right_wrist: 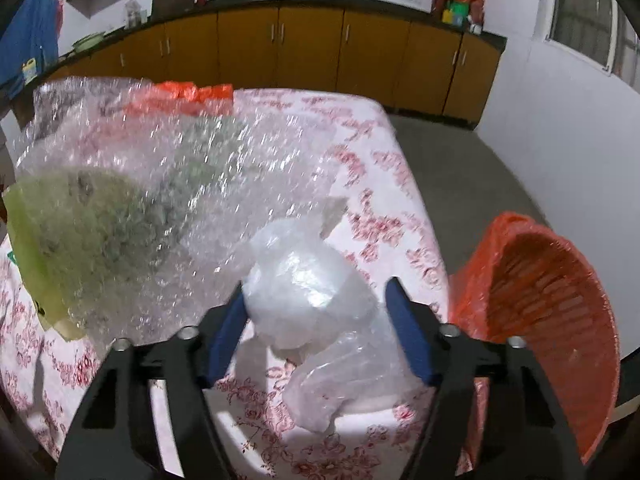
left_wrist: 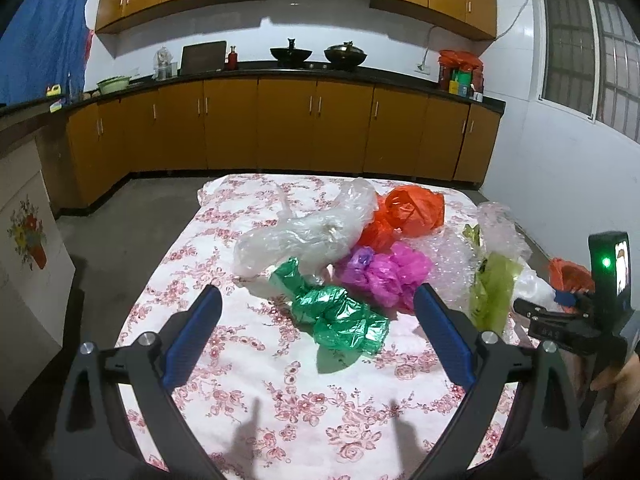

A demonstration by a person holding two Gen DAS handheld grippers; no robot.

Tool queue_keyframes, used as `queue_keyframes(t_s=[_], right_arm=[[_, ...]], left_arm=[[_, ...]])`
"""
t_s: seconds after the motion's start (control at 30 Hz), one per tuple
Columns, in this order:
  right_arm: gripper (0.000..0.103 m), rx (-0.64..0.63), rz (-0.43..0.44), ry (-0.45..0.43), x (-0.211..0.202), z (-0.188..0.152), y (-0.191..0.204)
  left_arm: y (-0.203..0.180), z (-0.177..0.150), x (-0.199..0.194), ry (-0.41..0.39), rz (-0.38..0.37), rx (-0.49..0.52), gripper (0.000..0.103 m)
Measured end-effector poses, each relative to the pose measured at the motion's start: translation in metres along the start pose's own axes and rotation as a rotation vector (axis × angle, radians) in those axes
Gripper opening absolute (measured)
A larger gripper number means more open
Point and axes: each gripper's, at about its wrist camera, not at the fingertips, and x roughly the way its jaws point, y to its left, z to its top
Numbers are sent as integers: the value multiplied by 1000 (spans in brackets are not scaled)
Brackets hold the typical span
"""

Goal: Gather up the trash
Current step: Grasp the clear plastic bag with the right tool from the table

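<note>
We hold the right gripper point(right_wrist: 316, 304) spread wide around a crumpled white plastic bag point(right_wrist: 308, 280) at the table's point(right_wrist: 360, 128) right edge, its left finger touching the bag, the right one apart, likely because the orange bin point(right_wrist: 560, 312) stands just past that edge for a short carry. The left gripper point(left_wrist: 318, 304) hangs wide and empty above the table's near side, aimed at the green bag point(left_wrist: 340, 316). Behind it, toward the table's middle, lie the pink point(left_wrist: 384, 276), clear point(left_wrist: 304, 232) and orange point(left_wrist: 412, 208) bags, uncollected.
</note>
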Motion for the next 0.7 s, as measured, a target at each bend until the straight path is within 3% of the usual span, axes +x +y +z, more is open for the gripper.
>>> queue_keyframes(t_s=[0.3, 0.6, 0.7], right_arm=[[49, 64, -7, -59, -31, -13, -12], [48, 179, -59, -139, -81, -28, -51], [48, 215, -72, -154, -95, -35, -65]], left_arm=[[-13, 4, -3, -9, -48, 12, 94], [-83, 29, -2, -42, -215, 84, 93], [-110, 38, 12, -15, -239, 118, 83]])
